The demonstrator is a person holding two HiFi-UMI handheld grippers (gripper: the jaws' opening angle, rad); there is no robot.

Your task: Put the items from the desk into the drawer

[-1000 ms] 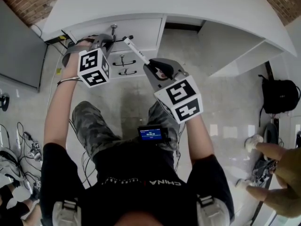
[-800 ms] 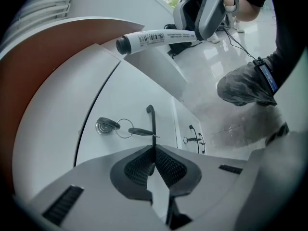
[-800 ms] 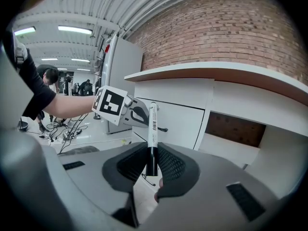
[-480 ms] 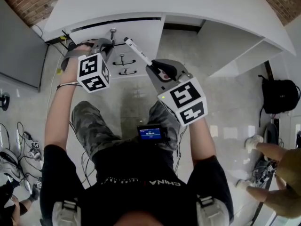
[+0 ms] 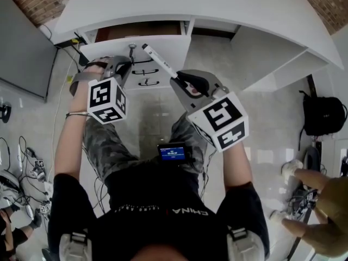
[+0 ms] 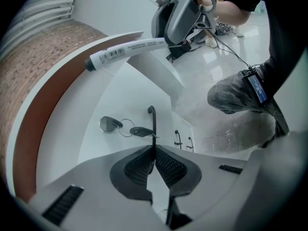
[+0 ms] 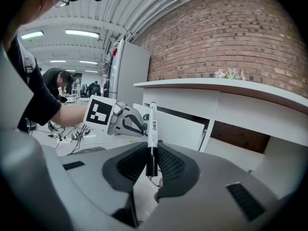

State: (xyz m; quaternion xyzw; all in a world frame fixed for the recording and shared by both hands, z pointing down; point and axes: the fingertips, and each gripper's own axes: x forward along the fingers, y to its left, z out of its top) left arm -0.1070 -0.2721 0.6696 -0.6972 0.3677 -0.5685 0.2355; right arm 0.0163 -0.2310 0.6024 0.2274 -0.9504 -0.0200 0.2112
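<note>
Head view puts my right gripper (image 5: pixel 182 82) at frame centre, its jaws clamped on one end of a white marker (image 5: pixel 159 60). The marker's long axis runs diagonally up and left from the jaws, and its free tip points at the white front of the top drawer (image 5: pixel 163 41) under the desk (image 5: pixel 228 4). From the right gripper view the marker stands almost straight up along the jaws, with the printed white barrel above and the black end pinched between the ribbed pads (image 7: pixel 171 165). My left gripper (image 5: pixel 128 57), left of centre, is closed on the drawer's thin black handle (image 6: pixel 152 121), which rises just above the meeting jaws in the left gripper view. A key on a ring (image 6: pixel 109 124) sits in the drawer front just left of that handle. The drawer stands a little way out, and a brown strip of its inside shows near the top of the head view. In the left gripper view the marker crosses the upper frame roughly level, tip to the left.
</note>
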